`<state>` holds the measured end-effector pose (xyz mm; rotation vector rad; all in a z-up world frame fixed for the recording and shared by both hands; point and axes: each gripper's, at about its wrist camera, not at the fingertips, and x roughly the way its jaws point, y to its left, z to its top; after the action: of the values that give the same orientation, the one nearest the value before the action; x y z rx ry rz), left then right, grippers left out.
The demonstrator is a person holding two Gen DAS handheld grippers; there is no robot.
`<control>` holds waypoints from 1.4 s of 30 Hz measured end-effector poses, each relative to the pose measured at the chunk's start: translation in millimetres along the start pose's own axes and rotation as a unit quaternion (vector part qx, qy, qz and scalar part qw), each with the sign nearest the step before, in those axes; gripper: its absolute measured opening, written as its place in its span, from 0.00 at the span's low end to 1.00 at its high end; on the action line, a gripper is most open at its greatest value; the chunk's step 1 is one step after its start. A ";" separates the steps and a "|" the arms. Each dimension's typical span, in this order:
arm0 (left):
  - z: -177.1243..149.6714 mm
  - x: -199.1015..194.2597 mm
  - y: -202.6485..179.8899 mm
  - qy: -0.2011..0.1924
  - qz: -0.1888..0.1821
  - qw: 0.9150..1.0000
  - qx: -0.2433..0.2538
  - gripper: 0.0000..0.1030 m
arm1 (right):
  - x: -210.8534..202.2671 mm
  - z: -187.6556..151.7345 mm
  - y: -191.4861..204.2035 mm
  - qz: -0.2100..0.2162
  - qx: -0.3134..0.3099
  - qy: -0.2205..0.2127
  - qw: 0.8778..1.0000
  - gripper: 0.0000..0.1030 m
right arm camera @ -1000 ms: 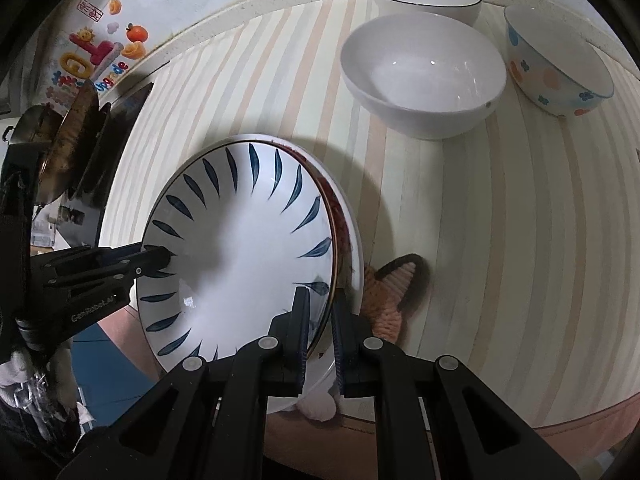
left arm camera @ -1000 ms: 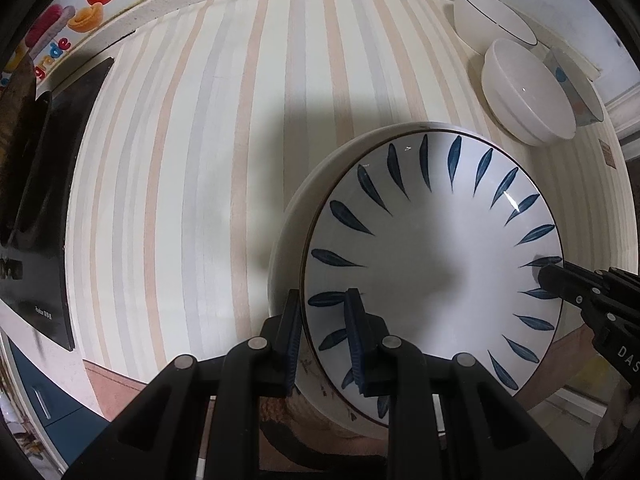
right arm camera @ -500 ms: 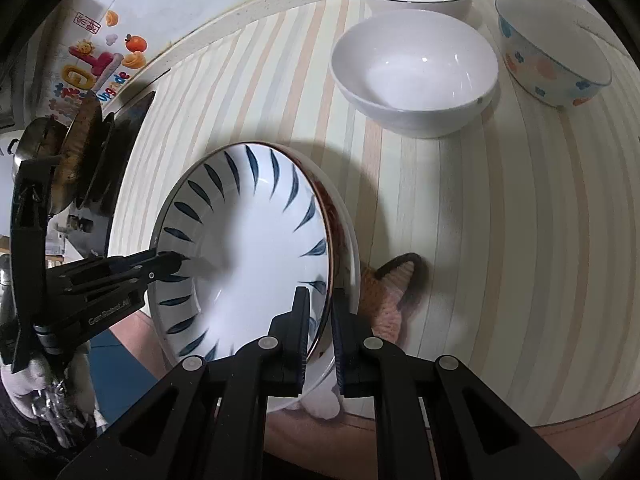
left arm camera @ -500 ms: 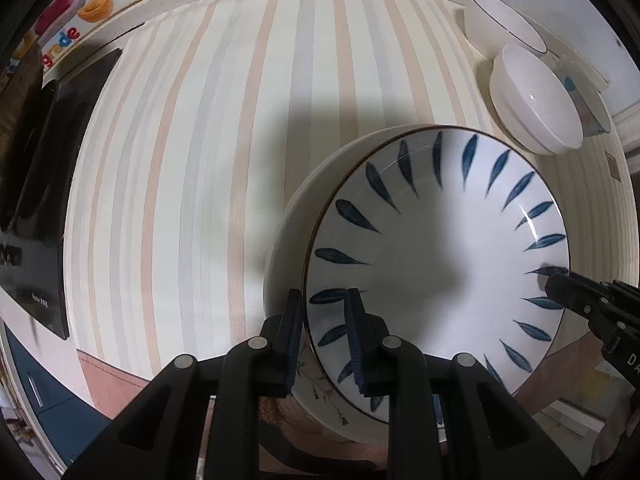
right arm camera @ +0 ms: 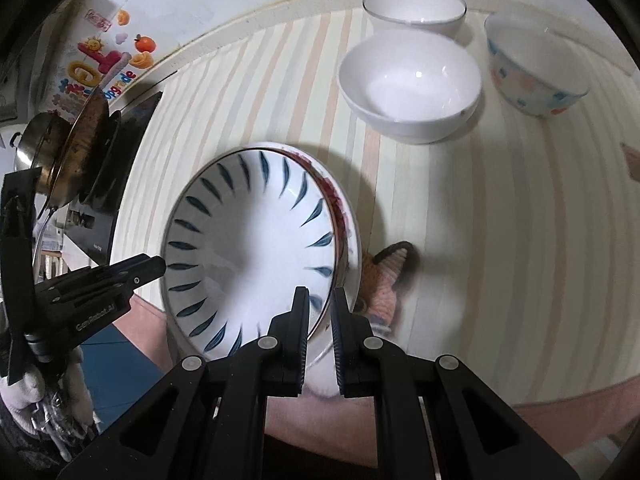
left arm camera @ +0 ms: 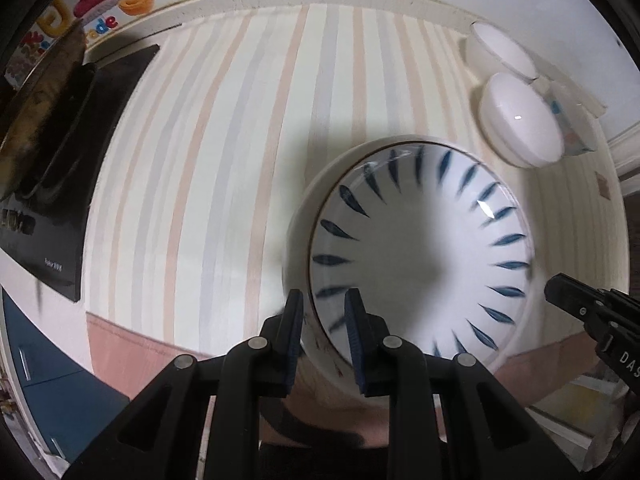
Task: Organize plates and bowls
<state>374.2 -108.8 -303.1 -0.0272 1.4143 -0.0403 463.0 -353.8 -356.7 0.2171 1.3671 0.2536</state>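
Observation:
A white plate with blue leaf marks lies nested in a larger white plate with a red pattern on its rim. The pair hangs above the striped tabletop. My left gripper is shut on the near-left rim of the stacked plates and shows in the right wrist view as a black tip at the plates' left edge. My right gripper is shut on the opposite rim, and its tip touches the plates' right edge in the left wrist view.
Three bowls stand at the back right: a plain white bowl, a dark-rimmed bowl and a flower-patterned bowl. A knitted coaster lies under the plates' right side. A black cooker with a pan stands on the left.
Both grippers have risen with the stacked plates. The table and the bowls look farther away and smaller. Neither grip has changed.

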 end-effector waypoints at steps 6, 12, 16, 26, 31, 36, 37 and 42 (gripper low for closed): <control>-19.7 -50.9 -7.9 -0.032 -0.025 0.999 0.012 0.19 | -55.4 -26.8 29.7 -0.016 -0.011 -0.040 0.999 0.12; -49.3 -97.3 -10.4 -0.059 -0.038 0.997 0.043 0.19 | -102.9 -62.5 55.2 -0.024 -0.005 -0.074 0.997 0.12; -71.0 -128.9 -11.5 -0.082 -0.048 0.994 0.060 0.19 | -129.0 -90.0 75.2 -0.028 -0.003 -0.091 0.995 0.12; -99.2 -164.2 -8.0 -0.109 -0.063 0.989 0.079 0.19 | -173.7 -136.5 102.8 -0.030 -0.002 -0.122 0.992 0.12; -95.2 -165.4 -10.5 -0.118 -0.058 0.988 0.076 0.19 | -181.6 -131.1 93.9 -0.026 0.008 -0.127 0.991 0.12; -64.7 -150.3 -21.1 -0.109 -0.056 0.991 0.061 0.21 | -174.8 -102.2 63.6 -0.020 0.022 -0.119 0.992 0.19; -54.0 -145.0 -25.8 -0.106 -0.058 0.991 0.059 0.22 | -170.9 -94.5 57.6 -0.019 0.027 -0.119 0.992 0.26; 10.1 -110.3 -51.4 -0.095 -0.050 0.993 0.040 0.23 | -144.2 -34.9 -7.3 -0.014 0.065 -0.108 0.992 0.32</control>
<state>366.4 -155.3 -190.5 -0.0356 1.2183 -0.1731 402.8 -404.2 -230.6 0.3258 1.1723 0.1136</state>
